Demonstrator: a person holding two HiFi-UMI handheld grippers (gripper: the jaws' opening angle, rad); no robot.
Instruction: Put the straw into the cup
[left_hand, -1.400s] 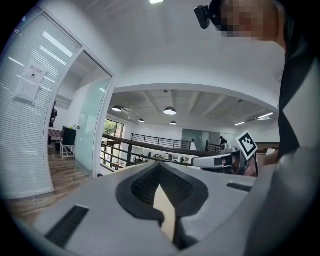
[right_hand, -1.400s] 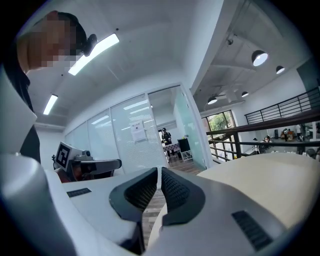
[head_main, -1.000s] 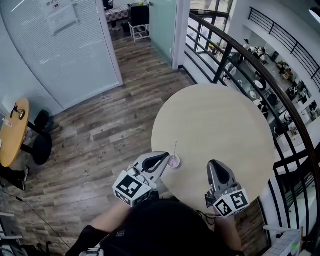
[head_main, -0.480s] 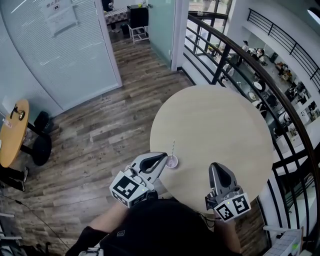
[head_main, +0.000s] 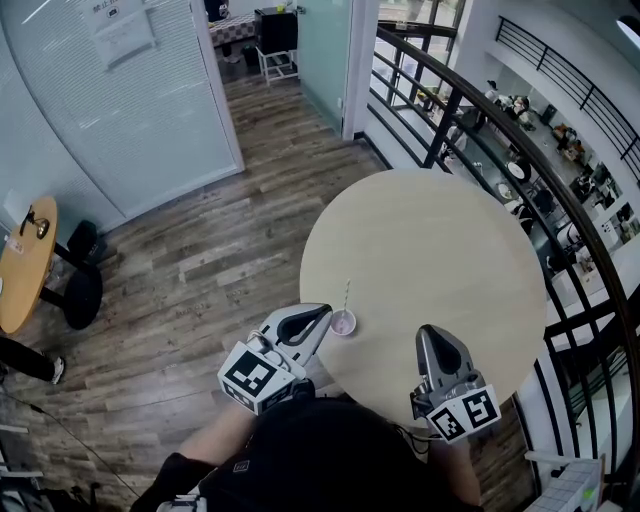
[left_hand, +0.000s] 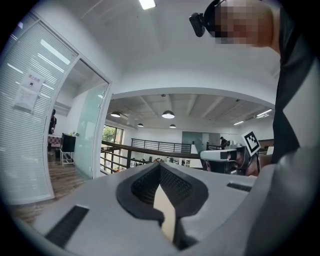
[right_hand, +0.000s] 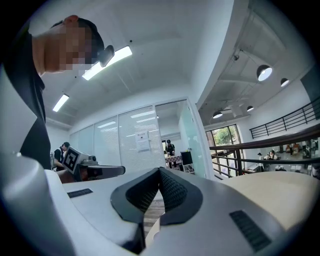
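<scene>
A small clear cup (head_main: 343, 323) with pink contents stands near the front left edge of the round table (head_main: 430, 250). A thin straw (head_main: 348, 294) stands upright in it. My left gripper (head_main: 326, 312) lies just left of the cup, jaws shut with nothing held; whether it touches the cup I cannot tell. My right gripper (head_main: 430, 336) rests over the table's front edge, well to the right of the cup, also shut and empty. Neither gripper view shows the cup: the left gripper (left_hand: 160, 165) and the right gripper (right_hand: 160, 171) both point up toward the ceiling.
A dark curved railing (head_main: 520, 130) runs round the table's far and right sides, with a lower floor beyond. Wood flooring and a glass partition (head_main: 130, 110) lie to the left. Another wooden table (head_main: 25, 265) stands at the far left.
My left gripper has drawn back slightly toward the lower left, away from the cup. The cup, straw and right gripper stay where they were.
</scene>
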